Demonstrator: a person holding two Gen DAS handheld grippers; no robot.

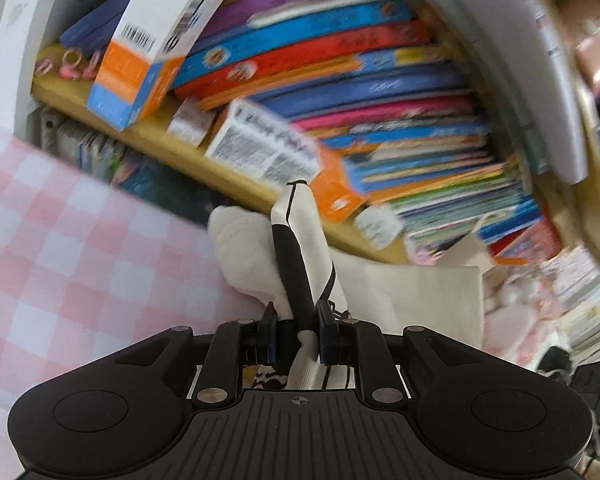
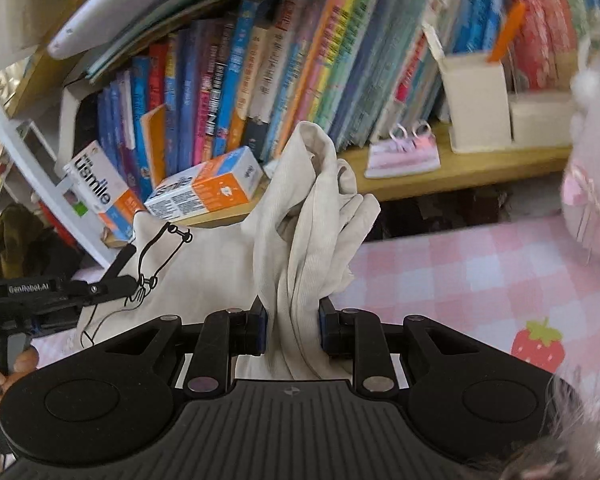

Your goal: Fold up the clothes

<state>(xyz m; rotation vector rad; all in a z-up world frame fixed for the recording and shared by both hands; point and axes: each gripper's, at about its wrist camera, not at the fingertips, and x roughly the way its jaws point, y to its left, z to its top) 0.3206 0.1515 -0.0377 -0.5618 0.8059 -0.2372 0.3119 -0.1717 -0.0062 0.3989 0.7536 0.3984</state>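
A cream garment with a black line drawing is held up between both grippers above the pink checked table. My right gripper is shut on a bunched ribbed edge of the garment, which stands up in folds in front of it. My left gripper is shut on another part of the garment, with a black-trimmed fold sticking up between its fingers. The left gripper also shows at the left of the right wrist view, pinching the printed part.
A wooden bookshelf full of books stands right behind the table. Orange and white boxes lie on the shelf. A cream pen holder, pink clips and a pink plush toy are at right.
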